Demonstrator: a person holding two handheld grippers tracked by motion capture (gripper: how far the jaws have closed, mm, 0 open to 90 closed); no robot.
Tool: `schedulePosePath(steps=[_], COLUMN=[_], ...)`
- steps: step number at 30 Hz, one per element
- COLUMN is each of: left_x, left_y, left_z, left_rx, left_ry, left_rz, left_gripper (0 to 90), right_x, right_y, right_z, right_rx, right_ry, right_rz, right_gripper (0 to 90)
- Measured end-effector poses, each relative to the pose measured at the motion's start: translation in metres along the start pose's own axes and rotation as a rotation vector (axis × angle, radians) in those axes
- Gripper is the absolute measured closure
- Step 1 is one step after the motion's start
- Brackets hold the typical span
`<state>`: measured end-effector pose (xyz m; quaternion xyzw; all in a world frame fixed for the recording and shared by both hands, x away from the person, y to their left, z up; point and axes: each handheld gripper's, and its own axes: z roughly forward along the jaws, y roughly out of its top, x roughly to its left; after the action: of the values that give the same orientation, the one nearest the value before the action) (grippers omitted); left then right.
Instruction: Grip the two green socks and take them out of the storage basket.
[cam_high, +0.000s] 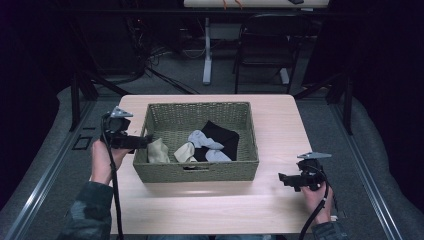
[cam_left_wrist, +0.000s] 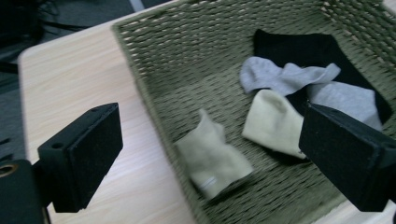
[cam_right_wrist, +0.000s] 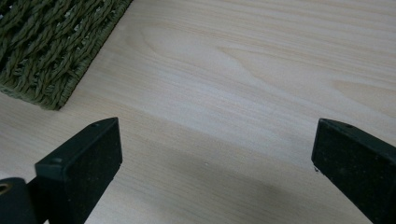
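A green woven basket (cam_high: 197, 172) stands in the middle of the light wooden table (cam_high: 280, 125). Inside it lie two cream socks (cam_high: 158, 151) (cam_high: 184, 151), grey socks (cam_high: 202, 140) and a black cloth (cam_high: 222, 135). My left gripper (cam_high: 145, 141) hovers at the basket's left rim, open, with nothing between its jaws. The left gripper view looks past that open gripper (cam_left_wrist: 210, 126) into the basket (cam_left_wrist: 187, 56) at a cream sock (cam_left_wrist: 212, 158), the second cream sock (cam_left_wrist: 273, 121), a grey sock (cam_left_wrist: 280, 77) and the black cloth (cam_left_wrist: 299, 46). My right gripper (cam_high: 284, 179) (cam_right_wrist: 217, 135) rests open over bare table to the basket's right.
The basket's corner (cam_right_wrist: 46, 51) sits up and to the left in the right gripper view, with bare tabletop (cam_right_wrist: 243, 70) beyond. Behind the table stand a dark folding chair (cam_high: 265, 45) and a white desk leg (cam_high: 207, 50), with cables on the floor.
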<state>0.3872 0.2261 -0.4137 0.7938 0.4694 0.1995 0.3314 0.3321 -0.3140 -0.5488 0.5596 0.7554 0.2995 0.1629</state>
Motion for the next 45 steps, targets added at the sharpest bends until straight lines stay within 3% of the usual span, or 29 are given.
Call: schedulePosePath(steps=[2,9,11,17,19,25,37,40,45], left_x=[-0.001,-0.011,-0.012,-0.014,-0.015,-0.013,-0.010,-0.008,-0.009], left_y=[0.003,0.019,0.020,0.023,0.025,0.026,0.021,0.019,0.016], left_z=[0.004,0.039,0.048,0.067,0.077,0.098,0.118,0.121,0.122], left_rx=[0.012,0.123,0.147,0.199,0.238,0.305,0.411,0.435,0.471], left_ry=[-0.007,-0.020,-0.023,0.018,0.034,0.043,0.113,0.104,0.085], left_rz=[0.004,0.046,0.041,0.042,0.046,0.037,0.039,0.025,0.033], left_gripper=[9.1,15.4,17.8,32.5,36.2,44.9,55.0,56.4,67.2], right_x=[0.000,0.000,0.000,0.000,0.000,-0.001,-0.001,-0.001,-0.001], right_y=[0.000,0.000,0.000,0.000,0.000,0.000,0.000,0.000,0.000], right_z=[0.000,0.000,0.000,0.000,0.000,0.000,-0.001,-0.001,-0.001], right_rx=[-0.001,-0.002,-0.003,-0.005,-0.005,-0.005,-0.004,-0.003,-0.005], right_ry=[0.001,0.002,0.003,0.000,0.000,0.001,0.010,0.012,0.008], right_rz=[0.000,-0.001,-0.001,0.002,0.001,0.001,0.002,0.002,0.007], right_gripper=[1.2,1.3,1.3,2.0,2.0,2.4,3.3,3.6,4.0])
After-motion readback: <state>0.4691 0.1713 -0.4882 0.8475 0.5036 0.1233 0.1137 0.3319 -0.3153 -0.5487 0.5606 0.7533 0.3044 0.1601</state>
